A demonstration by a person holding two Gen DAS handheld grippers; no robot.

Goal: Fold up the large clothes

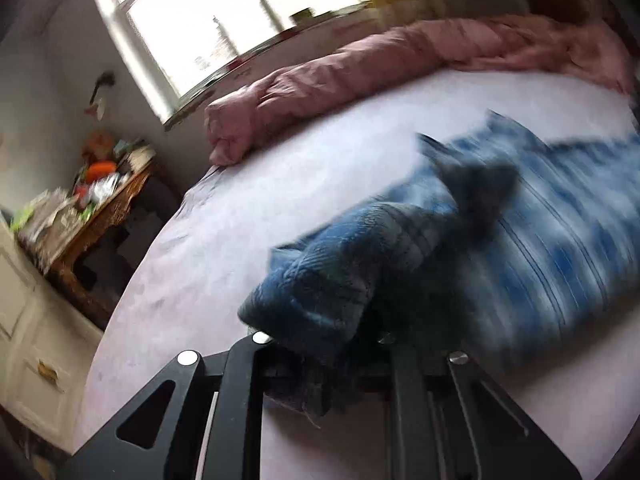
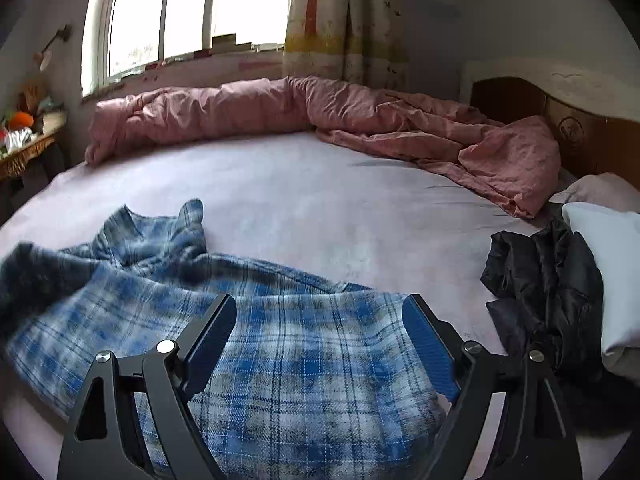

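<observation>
A blue plaid shirt point(image 2: 304, 364) lies spread on the pale bed sheet point(image 2: 320, 184). My right gripper point(image 2: 320, 340) is open, its fingers point(image 2: 212, 332) apart just above the shirt's body, holding nothing. In the left wrist view my left gripper point(image 1: 324, 344) is shut on a bunched part of the same shirt point(image 1: 332, 280), lifted off the sheet; the fingertips are hidden by the cloth. The rest of the shirt point(image 1: 560, 232) is motion-blurred to the right. The lifted part shows blurred at the far left of the right wrist view point(image 2: 28, 276).
A rumpled pink duvet point(image 2: 320, 120) runs along the bed's far side under the window. A black jacket point(image 2: 548, 280) and a white pillow point(image 2: 608, 272) lie at the right. A cluttered wooden side table point(image 1: 100, 200) and a white cabinet point(image 1: 24, 320) stand left of the bed.
</observation>
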